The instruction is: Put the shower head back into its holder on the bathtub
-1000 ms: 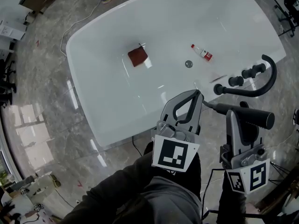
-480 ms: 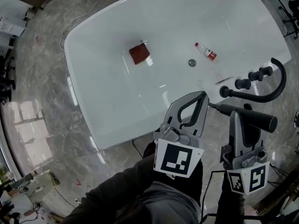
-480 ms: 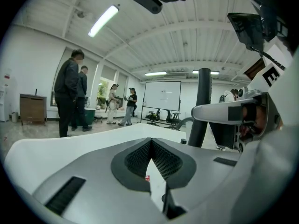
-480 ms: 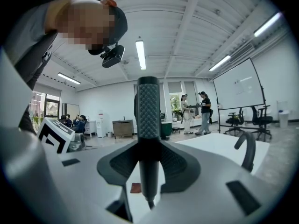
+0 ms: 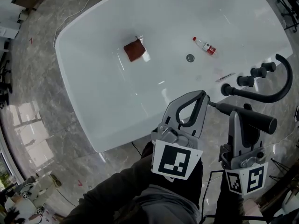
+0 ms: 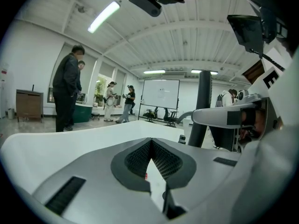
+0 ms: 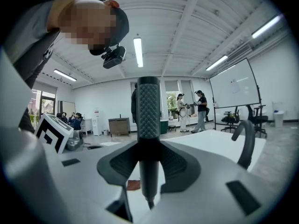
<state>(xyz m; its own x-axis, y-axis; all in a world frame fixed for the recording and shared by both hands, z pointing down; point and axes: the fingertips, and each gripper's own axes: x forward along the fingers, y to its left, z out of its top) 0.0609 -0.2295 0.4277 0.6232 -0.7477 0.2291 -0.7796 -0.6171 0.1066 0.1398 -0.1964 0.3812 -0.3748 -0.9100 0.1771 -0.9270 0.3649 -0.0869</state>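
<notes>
The black shower head [image 5: 250, 117] lies crosswise in my right gripper [image 5: 238, 118], which is shut on its handle, just in front of the white bathtub's [image 5: 107, 101] near rim. In the right gripper view the textured handle [image 7: 148, 125] stands upright between the jaws. A thin hose [image 5: 212, 105] runs off its left end. The black faucet [image 5: 261, 94] with its knobs [image 5: 254, 72] and curved spout sits on the tub rim just beyond. My left gripper [image 5: 196, 97] is shut and holds nothing, beside the right one over the rim. I cannot make out the holder itself.
Inside the tub lie a reddish-brown square pad [image 5: 134, 50], a small bottle [image 5: 203, 45] and the drain [image 5: 189, 58]. Grey marble floor [image 5: 37, 101] surrounds the tub. Several people [image 6: 65, 94] stand far behind in the room.
The head view has drifted, so the tub and faucet sit slightly differently in frame. Both grippers keep the same pose, the right one still closed on the shower head.
</notes>
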